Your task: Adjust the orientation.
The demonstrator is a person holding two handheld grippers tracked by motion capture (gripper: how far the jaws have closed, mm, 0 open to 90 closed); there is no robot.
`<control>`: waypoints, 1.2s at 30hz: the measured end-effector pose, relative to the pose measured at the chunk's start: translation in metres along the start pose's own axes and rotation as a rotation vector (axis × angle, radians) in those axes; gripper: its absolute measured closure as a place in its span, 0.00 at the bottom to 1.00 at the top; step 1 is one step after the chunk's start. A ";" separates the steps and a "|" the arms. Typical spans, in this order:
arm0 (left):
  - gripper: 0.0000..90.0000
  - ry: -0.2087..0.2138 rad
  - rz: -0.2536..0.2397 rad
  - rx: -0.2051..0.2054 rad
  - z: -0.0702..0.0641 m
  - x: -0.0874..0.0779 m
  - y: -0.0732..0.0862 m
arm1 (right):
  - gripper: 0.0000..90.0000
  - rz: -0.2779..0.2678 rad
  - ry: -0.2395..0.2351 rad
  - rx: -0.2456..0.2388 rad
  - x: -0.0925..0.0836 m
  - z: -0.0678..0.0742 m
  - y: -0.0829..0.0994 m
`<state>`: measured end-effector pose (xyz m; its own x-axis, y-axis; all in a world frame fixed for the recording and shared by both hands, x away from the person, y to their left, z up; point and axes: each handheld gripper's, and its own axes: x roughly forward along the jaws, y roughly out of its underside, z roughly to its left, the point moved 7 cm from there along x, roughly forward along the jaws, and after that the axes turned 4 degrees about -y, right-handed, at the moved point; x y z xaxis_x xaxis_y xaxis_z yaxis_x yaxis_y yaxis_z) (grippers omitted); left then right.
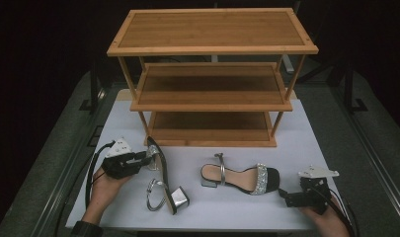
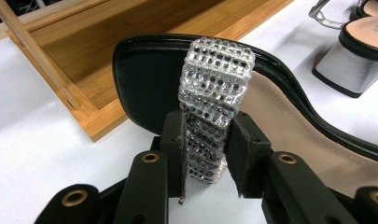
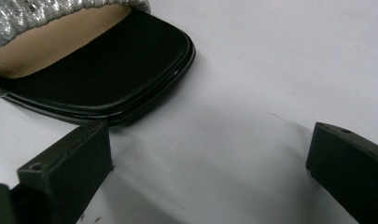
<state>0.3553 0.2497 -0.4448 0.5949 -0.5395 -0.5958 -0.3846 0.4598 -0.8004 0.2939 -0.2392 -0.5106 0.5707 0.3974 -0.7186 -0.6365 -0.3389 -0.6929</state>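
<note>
- A three-tier bamboo shoe rack [image 1: 212, 49] stands at the 12 o'clock end of the white surface [image 1: 296, 138], all three shelves bare.
- The left hand-held gripper [image 1: 147, 157] sits at about 8 o'clock on the surface, held from below by the person's left hand [image 1: 104, 185].
- Its jaws are closed on the rhinestone toe strap [image 2: 210, 102] of the left sandal [image 1: 163, 180]; in the left gripper view the sparkling band is pinched between the two black pads [image 2: 245, 149].
- That sandal lies tipped on its side, sole edge up, its toe near the rack's bottom shelf and its silver block heel [image 1: 178, 197] pointing toward 6 o'clock, with the silver ankle strap [image 1: 153, 192] looped just beside the heel.
- The right sandal [image 1: 239, 177] rests flat on its sole near the middle of the surface, toe pointing to 3 o'clock, its own rhinestone band [image 1: 260, 178] across the front.
- The right hand-held gripper [image 1: 282, 194] is at about 4 o'clock, just beside that sandal's black toe [image 3: 126, 60].
- Its jaws stand wide apart and hold nothing; in the right gripper view the nearer jaw comes close under the toe's edge, though I cannot tell whether it touches.
</note>
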 end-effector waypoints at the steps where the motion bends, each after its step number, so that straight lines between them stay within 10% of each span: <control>1: 0.77 -0.004 0.006 0.005 0.000 0.001 -0.001 | 0.00 0.000 0.000 0.000 0.000 0.000 0.000; 36: 0.89 0.007 0.062 0.098 -0.017 0.074 -0.030 | 0.00 -0.002 0.000 0.000 0.000 0.000 0.000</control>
<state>0.3987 0.1841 -0.4662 0.5672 -0.5126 -0.6446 -0.3493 0.5591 -0.7519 0.2940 -0.2391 -0.5106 0.5721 0.3982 -0.7171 -0.6352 -0.3380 -0.6945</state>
